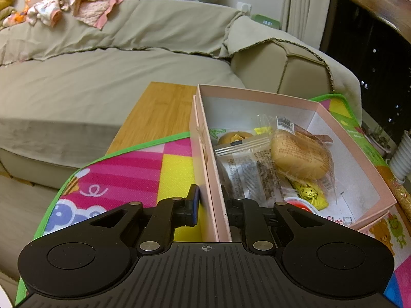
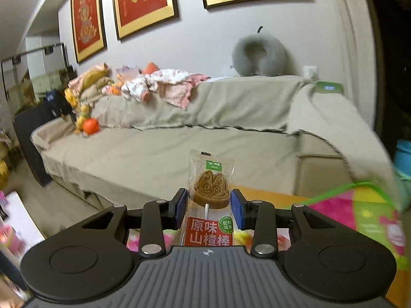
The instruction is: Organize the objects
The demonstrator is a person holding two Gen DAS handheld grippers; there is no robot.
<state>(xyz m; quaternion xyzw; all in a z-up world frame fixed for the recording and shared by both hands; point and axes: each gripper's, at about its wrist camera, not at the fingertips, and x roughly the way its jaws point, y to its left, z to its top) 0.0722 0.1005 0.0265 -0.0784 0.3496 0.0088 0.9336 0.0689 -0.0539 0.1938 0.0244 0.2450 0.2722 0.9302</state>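
The right gripper [image 2: 208,206] squeezes a lollipop packet [image 2: 209,197] between its two blue pads, one on each side. The packet stands straight up, with its long side running up and down. Its top points up at the sofa [image 2: 179,148] behind it, and its red label is at the bottom, near the gripper body. The wrapper is clear and shiny plastic. Inside is a brown candy shaped like a little animal face, on a thin white stick that points down. This gripper is held level above the near edge of the colorful mat [image 2: 359,213], facing the sofa. The left gripper [image 1: 212,202] has its fingers around the left wall of the pink box [image 1: 205,159], one finger outside and one finger inside. The fingers sit close to the wall, but I cannot tell if they are pressing on it. This gripper tips down a little and points along the wall toward the far end of the box. The box is long, made of smooth pink card, white inside, and open on top. It lies on the mat, which covers part of the wooden tabletop [image 1: 159,110]. In the box sits a round yellow bun [image 1: 300,156] in a clear crinkly bag, on top of a flat silver packet [image 1: 249,172]. A small yellow packet [image 1: 310,195] lies at the near end of the box.
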